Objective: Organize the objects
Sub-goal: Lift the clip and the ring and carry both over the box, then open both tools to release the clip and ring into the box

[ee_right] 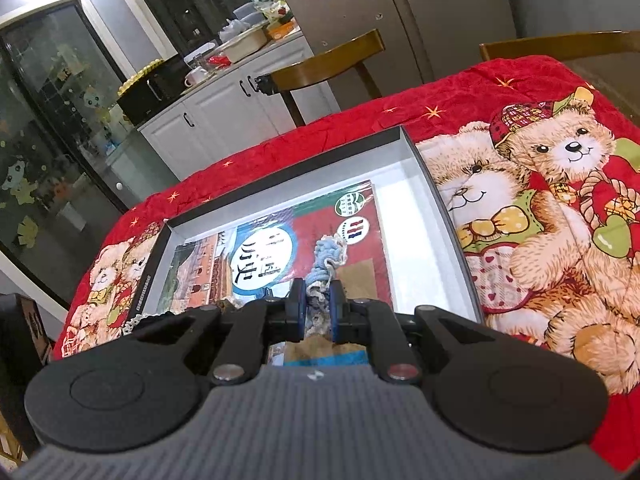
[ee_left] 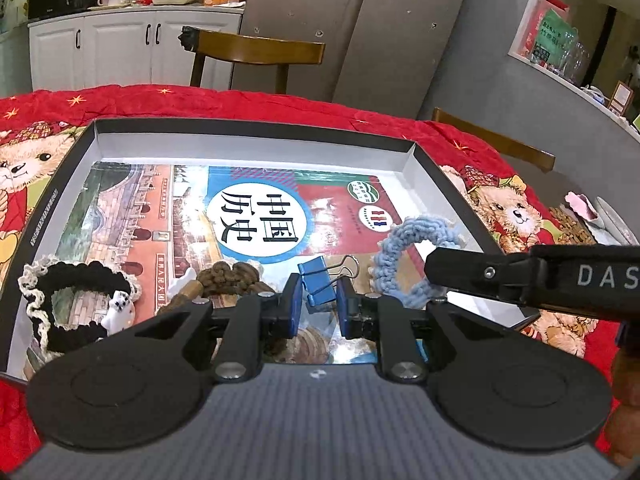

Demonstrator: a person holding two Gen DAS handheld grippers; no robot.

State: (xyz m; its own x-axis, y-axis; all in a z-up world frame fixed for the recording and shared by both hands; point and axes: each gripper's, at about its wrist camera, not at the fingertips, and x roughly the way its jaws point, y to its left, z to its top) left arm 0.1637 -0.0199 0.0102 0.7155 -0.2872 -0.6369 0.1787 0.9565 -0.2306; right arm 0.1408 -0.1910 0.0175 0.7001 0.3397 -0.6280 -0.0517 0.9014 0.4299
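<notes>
Binder clip [ee_left: 318, 286], blue, pinched in our left gripper [ee_left: 318, 306]; blue crocheted ring [ee_right: 326, 264] clamped in our right gripper [ee_right: 318, 306]: we should lower both level into the box [ee_left: 256, 126] ahead before letting go.

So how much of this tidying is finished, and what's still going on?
Already in the box: a book, a black scrunchie and a brown one. In hand: the left gripper is shut on a blue binder clip, and the right gripper is shut on the blue scrunchie, both over the box. Left: letting those two go.
</notes>
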